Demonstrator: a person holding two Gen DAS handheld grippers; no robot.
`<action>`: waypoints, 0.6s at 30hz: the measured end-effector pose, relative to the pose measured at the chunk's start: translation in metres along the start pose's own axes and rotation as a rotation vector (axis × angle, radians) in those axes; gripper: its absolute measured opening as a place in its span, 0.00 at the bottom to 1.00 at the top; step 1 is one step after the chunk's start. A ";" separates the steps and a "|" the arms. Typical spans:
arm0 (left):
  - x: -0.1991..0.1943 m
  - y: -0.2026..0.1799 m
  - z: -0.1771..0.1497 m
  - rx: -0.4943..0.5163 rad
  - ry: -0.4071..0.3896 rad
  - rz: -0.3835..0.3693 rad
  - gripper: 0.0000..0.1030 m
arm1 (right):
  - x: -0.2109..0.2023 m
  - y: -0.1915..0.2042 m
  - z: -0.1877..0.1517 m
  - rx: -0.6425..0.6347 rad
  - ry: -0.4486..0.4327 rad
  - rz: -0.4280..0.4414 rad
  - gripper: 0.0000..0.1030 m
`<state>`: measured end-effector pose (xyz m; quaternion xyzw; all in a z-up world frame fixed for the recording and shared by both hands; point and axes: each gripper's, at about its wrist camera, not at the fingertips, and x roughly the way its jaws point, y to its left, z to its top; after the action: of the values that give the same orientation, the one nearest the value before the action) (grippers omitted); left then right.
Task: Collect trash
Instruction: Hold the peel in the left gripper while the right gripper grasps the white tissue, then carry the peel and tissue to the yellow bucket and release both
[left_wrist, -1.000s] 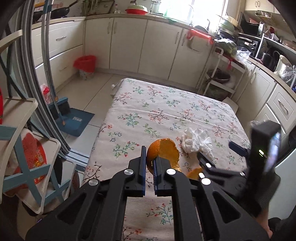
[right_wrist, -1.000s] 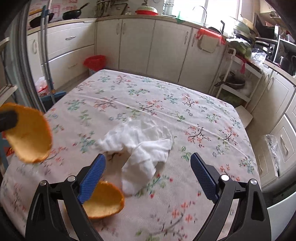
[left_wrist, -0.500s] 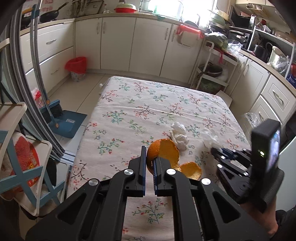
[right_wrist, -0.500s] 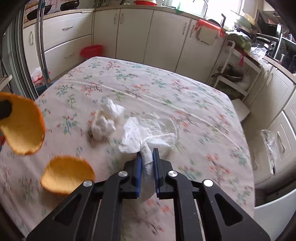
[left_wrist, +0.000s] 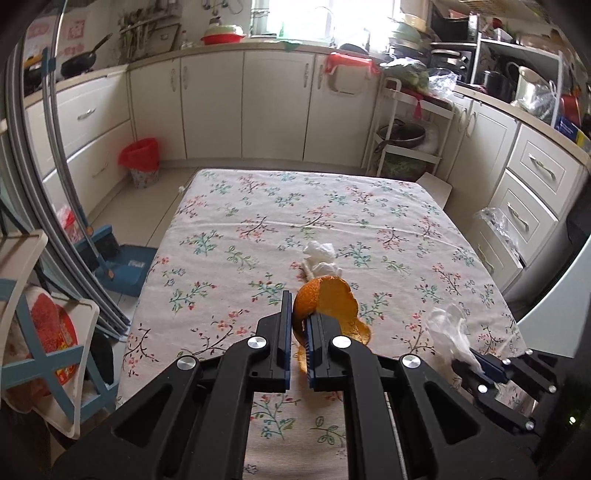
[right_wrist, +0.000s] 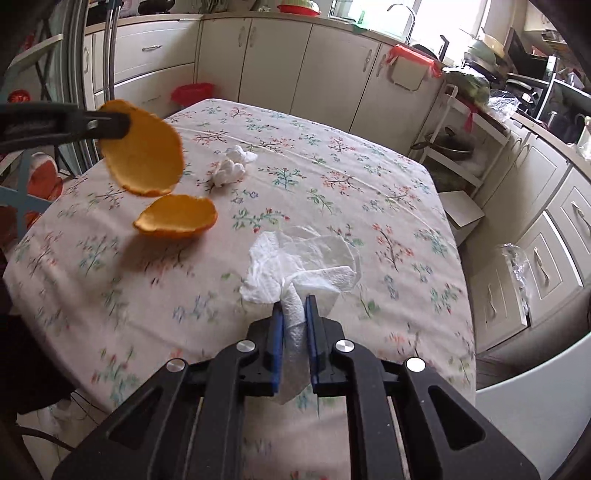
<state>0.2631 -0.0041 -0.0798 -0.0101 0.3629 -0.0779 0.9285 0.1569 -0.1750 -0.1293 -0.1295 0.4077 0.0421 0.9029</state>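
My left gripper (left_wrist: 298, 306) is shut on a piece of orange peel (left_wrist: 327, 301), held above the flowered tablecloth (left_wrist: 258, 229); the same peel (right_wrist: 144, 162) shows at the left of the right wrist view. My right gripper (right_wrist: 294, 306) is shut on a white paper tissue (right_wrist: 295, 266), lifted off the cloth; that tissue (left_wrist: 447, 328) also appears at the right in the left wrist view. A second orange peel (right_wrist: 177, 218) lies on the cloth. A crumpled white tissue (right_wrist: 234, 166) rests farther back on the table, the same wad (left_wrist: 319, 258) showing beyond the held peel.
A red-lined waste bin (left_wrist: 141, 162) stands on the floor by the cabinets, far left of the table. A blue dustpan and brush (left_wrist: 118, 258) lie on the floor at the table's left. A wire rack (left_wrist: 406, 136) with a pot stands behind the table.
My right gripper went from open around the tissue to shut on it and pulled it back toward me. The left gripper drifted sideways with its peel; the second peel stayed on the cloth.
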 end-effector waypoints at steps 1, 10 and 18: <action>-0.001 -0.003 0.000 0.007 -0.004 -0.001 0.05 | -0.004 -0.002 -0.003 0.007 -0.007 -0.002 0.12; -0.005 -0.035 -0.003 0.066 -0.027 -0.040 0.05 | -0.026 -0.022 -0.015 0.027 -0.067 -0.035 0.12; -0.009 -0.073 -0.009 0.117 -0.041 -0.083 0.05 | -0.043 -0.049 -0.033 0.064 -0.117 -0.068 0.12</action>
<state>0.2411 -0.0747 -0.0749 0.0273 0.3380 -0.1371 0.9307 0.1134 -0.2298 -0.1081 -0.1118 0.3509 0.0058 0.9297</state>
